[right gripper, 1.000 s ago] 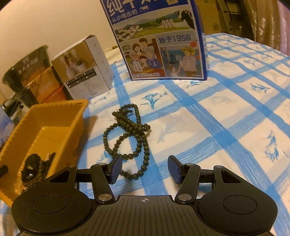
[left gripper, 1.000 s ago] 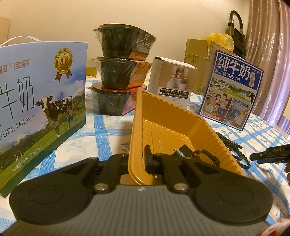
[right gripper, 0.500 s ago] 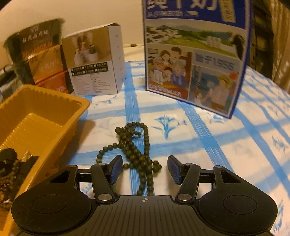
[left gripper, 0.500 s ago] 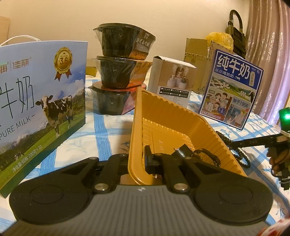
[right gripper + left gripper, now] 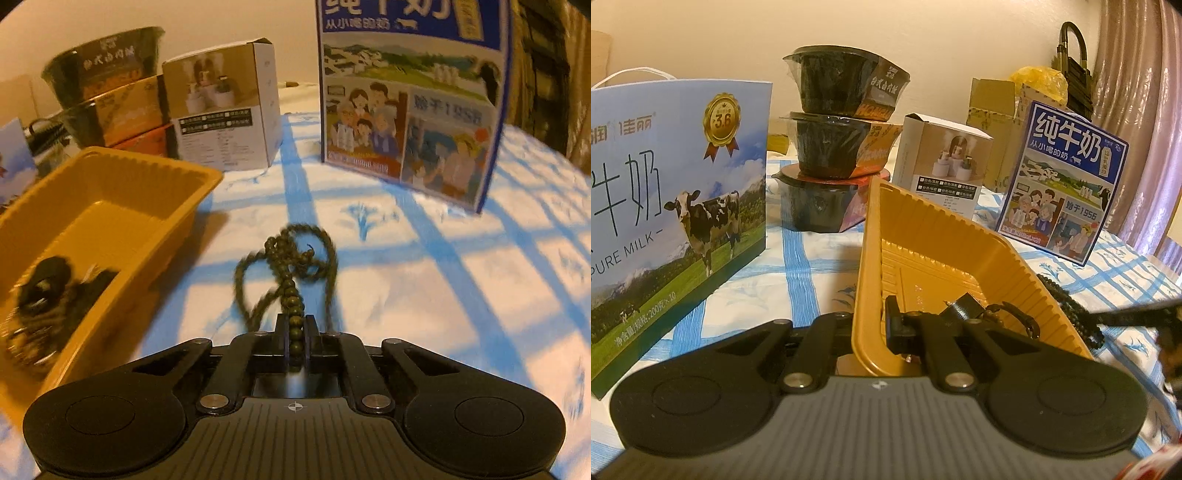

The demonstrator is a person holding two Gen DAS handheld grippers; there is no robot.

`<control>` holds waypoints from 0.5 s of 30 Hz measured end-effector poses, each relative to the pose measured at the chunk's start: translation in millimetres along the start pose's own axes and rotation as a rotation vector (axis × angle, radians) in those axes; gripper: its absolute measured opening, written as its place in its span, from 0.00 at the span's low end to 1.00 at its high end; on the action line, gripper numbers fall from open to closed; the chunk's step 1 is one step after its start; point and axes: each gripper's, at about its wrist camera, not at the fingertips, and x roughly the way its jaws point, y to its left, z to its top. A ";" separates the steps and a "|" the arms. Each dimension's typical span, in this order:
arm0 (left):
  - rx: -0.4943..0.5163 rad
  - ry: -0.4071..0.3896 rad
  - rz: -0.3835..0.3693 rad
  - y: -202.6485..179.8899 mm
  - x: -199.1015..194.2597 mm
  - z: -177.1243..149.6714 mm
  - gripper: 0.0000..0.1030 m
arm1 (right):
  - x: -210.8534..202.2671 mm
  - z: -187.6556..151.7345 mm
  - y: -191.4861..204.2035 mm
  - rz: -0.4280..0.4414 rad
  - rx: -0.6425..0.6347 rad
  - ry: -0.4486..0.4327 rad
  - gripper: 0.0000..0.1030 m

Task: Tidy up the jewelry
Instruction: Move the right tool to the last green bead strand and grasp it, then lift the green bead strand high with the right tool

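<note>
The right gripper [image 5: 295, 328] is pinching the dark bead necklace [image 5: 291, 258], its jaws having just closed, right of the yellow tray [image 5: 923, 251], whose near wall the left gripper [image 5: 875, 325] is clamping. A milk box [image 5: 676, 206] at far left is reading "PURE MILK".

Home: tablecloth [image 5: 461, 280], curtain [image 5: 1126, 110], groceries.

Left gripper [image 5: 875, 328], lower frame: matte black, two round discs, ribbed grey centre, silver screws, tiny white crosshair. Right gripper [image 5: 295, 336], bottom centre: same black build, flat pads.
</note>
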 end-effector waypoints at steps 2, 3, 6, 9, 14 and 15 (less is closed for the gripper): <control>0.001 -0.001 0.000 0.0 0.0 0.0 0.06 | -12.4 -12.5 3.2 0.019 0.034 0.000 0.07; 0.001 0.000 0.001 0.2 0.0 0.2 0.06 | -19.3 -19.1 4.9 0.025 0.058 0.005 0.07; 0.000 0.000 -0.002 0.3 -0.5 0.1 0.06 | -39.3 -35.4 8.9 0.052 0.125 0.013 0.07; -0.004 0.001 -0.002 0.3 -0.8 -0.1 0.06 | -56.0 -46.5 15.4 0.068 0.144 0.031 0.07; -0.001 0.002 -0.002 0.2 -0.8 0.5 0.07 | -70.6 -49.3 22.8 0.063 0.115 0.042 0.08; -0.002 0.001 -0.002 0.0 -0.8 0.4 0.07 | -71.6 -46.0 23.2 0.065 0.110 0.035 0.10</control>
